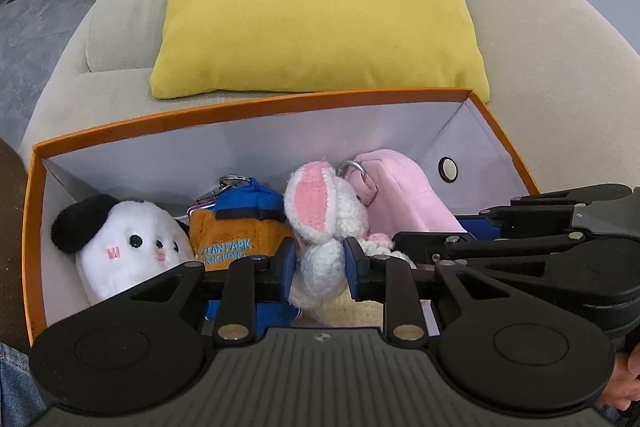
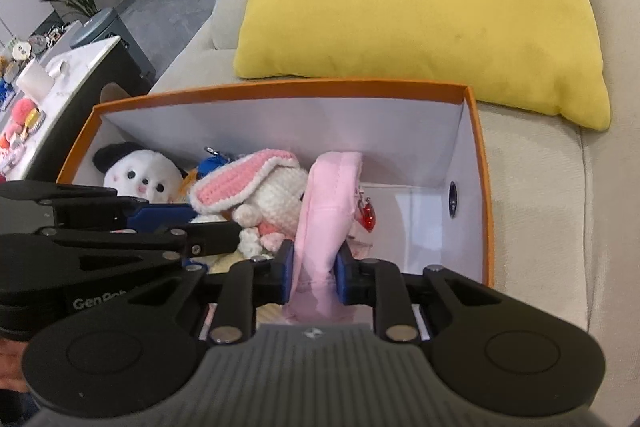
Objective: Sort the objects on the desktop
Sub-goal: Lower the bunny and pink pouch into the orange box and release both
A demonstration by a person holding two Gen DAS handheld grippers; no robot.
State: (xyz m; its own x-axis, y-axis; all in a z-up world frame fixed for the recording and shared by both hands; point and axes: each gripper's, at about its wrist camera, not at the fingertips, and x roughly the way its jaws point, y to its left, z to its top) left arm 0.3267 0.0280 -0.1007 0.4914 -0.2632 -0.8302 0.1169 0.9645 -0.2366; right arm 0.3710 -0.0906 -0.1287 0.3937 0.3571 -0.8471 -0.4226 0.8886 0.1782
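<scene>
Orange-rimmed box (image 1: pixel 256 107) walls crowded us, so our left gripper (image 1: pixel 319 263) pinched the crocheted bunny (image 1: pixel 320 211) while our right gripper (image 2: pixel 314 261) clamped the pink pouch (image 2: pixel 326 203), keeping both upright.

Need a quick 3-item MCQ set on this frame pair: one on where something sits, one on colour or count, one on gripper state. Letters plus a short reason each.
1. Where does the white dog plush lie in the orange box?
A. at its left end
B. against its right wall
C. outside it, on the sofa

2. What colour is the cushion behind the box?
A. grey
B. yellow
C. pink

3. What is the right gripper doing?
A. hanging open above the box
B. shut on the pink pouch
C. shut on the cushion

Answers:
1 A: in the left wrist view the dog is the leftmost item, by the left wall.
2 B: both views show a yellow cushion on the beige sofa.
3 B: the jaws press pink fabric from both sides, while the left gripper pinches the crochet bunny.
</scene>
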